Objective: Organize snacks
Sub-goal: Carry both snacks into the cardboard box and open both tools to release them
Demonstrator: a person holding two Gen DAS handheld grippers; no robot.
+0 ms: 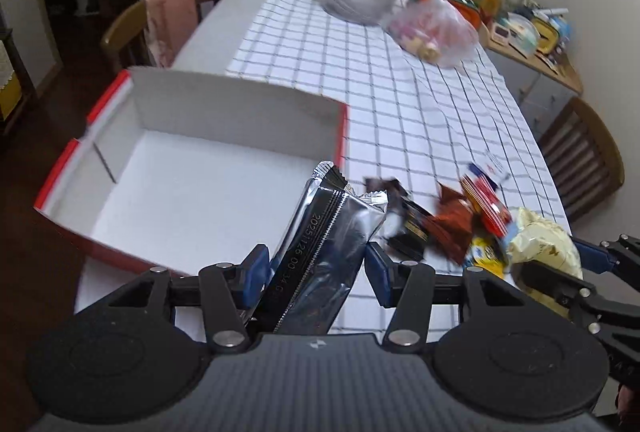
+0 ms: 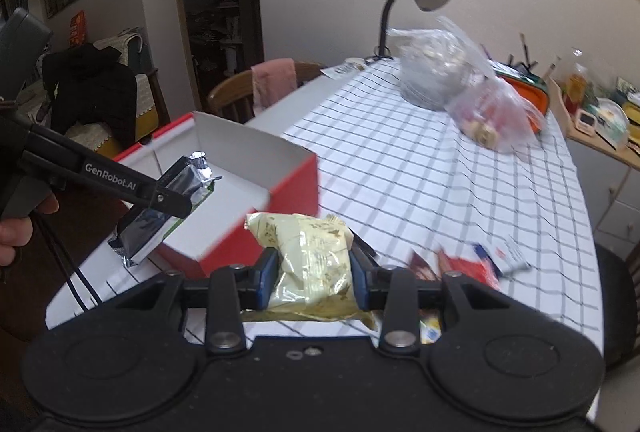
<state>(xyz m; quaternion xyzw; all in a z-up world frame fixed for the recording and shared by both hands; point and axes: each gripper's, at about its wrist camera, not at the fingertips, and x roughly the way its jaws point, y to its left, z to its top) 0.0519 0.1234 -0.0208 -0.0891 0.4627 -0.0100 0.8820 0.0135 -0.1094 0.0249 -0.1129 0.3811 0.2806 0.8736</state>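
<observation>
Between the left gripper's (image 1: 316, 272) fingers sits a silver wrapper (image 1: 320, 244), pinched.

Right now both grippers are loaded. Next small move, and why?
Probably carry the left gripper the last bit over the red box and release. It is shut on the silver packet, which hangs at the box's near edge, and the box is empty. The right gripper, shut on the cream packet, sits farther from the box, so it should follow.

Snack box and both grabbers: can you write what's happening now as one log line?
left gripper: shut on silver packet | right gripper: shut on cream packet | red box: empty | loose snacks: on checked cloth
</observation>
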